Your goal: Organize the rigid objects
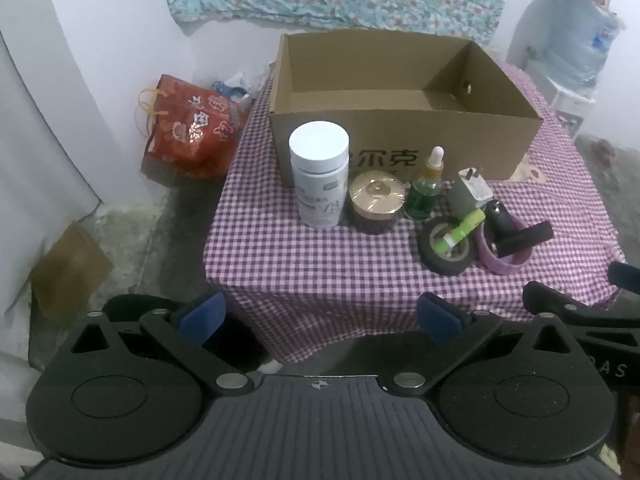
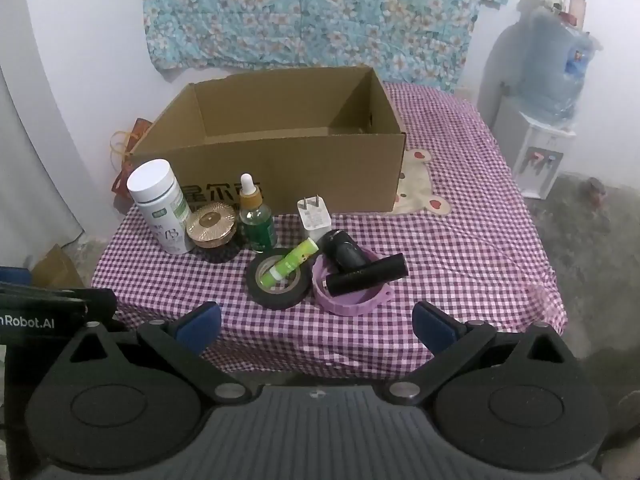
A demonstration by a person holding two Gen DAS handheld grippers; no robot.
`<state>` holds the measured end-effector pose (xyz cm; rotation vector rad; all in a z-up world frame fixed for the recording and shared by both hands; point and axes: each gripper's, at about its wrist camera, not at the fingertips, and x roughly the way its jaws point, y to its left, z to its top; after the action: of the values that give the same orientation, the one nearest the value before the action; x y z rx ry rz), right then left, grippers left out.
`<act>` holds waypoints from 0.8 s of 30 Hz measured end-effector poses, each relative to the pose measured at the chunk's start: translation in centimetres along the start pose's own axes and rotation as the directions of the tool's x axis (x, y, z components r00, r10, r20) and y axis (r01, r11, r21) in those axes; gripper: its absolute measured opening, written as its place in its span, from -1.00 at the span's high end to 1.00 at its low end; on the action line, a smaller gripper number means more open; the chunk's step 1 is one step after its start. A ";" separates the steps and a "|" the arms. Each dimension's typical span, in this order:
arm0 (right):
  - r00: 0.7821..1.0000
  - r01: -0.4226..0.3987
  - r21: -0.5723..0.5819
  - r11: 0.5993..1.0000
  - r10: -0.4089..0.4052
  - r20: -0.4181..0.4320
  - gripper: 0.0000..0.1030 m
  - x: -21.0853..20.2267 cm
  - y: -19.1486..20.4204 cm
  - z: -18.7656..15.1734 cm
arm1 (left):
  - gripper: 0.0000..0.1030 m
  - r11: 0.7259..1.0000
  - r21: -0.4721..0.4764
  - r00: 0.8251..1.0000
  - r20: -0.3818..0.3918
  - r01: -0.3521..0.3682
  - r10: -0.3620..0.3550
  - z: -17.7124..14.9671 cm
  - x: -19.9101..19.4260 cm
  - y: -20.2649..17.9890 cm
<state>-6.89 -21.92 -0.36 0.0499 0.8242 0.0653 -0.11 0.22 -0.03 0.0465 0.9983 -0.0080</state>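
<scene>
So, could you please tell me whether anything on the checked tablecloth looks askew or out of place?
Nothing is spilled or damaged. Two things sit askew: the green lip-balm tube lies slanted across the black tape roll, and the black cylinder rests tilted across the rim of the purple plastic ring.

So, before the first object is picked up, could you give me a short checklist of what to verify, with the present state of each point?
1. left gripper open, nothing between its fingers: ok.
2. right gripper open, nothing between its fingers: ok.
3. cardboard box open on top, with room inside: ok. A small thing lies in its far corner; what it is, cannot tell.
4. white bottle and dropper bottle upright: ok.
5. green tube lying free on the table: not ok, it rests across the tape roll.
6. black cylinder free: not ok, it lies across the purple ring.
</scene>
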 end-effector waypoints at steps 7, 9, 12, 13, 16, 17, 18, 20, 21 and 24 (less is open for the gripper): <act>1.000 -0.001 0.000 1.000 0.001 0.001 -1.00 0.0 0.0 0.1 | -0.99 1.000 0.001 1.000 0.000 -0.002 0.002 0.0 0.0 0.0; 1.000 0.000 0.000 1.000 0.000 0.003 -1.00 0.0 0.0 0.0 | -0.99 1.000 0.001 1.000 0.000 -0.002 0.002 0.0 0.0 -0.1; 1.000 -0.001 -0.001 1.000 0.001 0.004 -1.00 0.0 -0.1 0.1 | -0.99 1.000 0.001 1.000 -0.001 -0.004 0.004 0.1 0.0 0.0; 1.000 -0.001 -0.002 1.000 0.001 0.003 -1.00 -0.1 -0.1 0.1 | -0.99 1.000 0.001 1.000 -0.001 -0.004 0.004 0.1 0.0 0.1; 1.000 -0.002 -0.001 1.000 0.002 0.002 -1.00 -0.1 -0.1 0.2 | -0.99 1.000 0.001 1.000 0.000 -0.005 0.005 0.1 0.0 0.1; 1.000 -0.002 -0.001 1.000 0.002 0.003 -1.00 -0.1 -0.1 0.2 | -0.99 1.000 0.001 1.000 0.000 -0.006 0.006 0.2 0.0 0.1; 1.000 -0.002 -0.001 1.000 0.002 0.003 -1.00 -0.1 -0.1 0.2 | -0.99 1.000 0.001 1.000 0.000 -0.007 0.007 0.2 0.0 0.2; 1.000 -0.003 -0.001 1.000 0.003 0.004 -1.00 -0.1 -0.1 0.2 | -0.99 1.000 0.002 1.000 0.001 -0.007 0.007 0.2 0.0 0.2; 1.000 -0.003 0.000 1.000 0.003 0.003 -1.00 -0.1 -0.1 0.3 | -0.99 1.000 0.002 1.000 0.002 -0.008 0.008 0.2 0.0 0.2; 1.000 -0.003 0.000 1.000 0.003 0.003 -1.00 -0.1 -0.1 0.3 | -0.99 1.000 0.003 1.000 0.003 -0.012 0.012 0.2 0.0 0.2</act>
<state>-6.74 -22.02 -0.12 0.0513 0.8214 0.0682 0.07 0.37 0.11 0.0550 0.9953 0.0014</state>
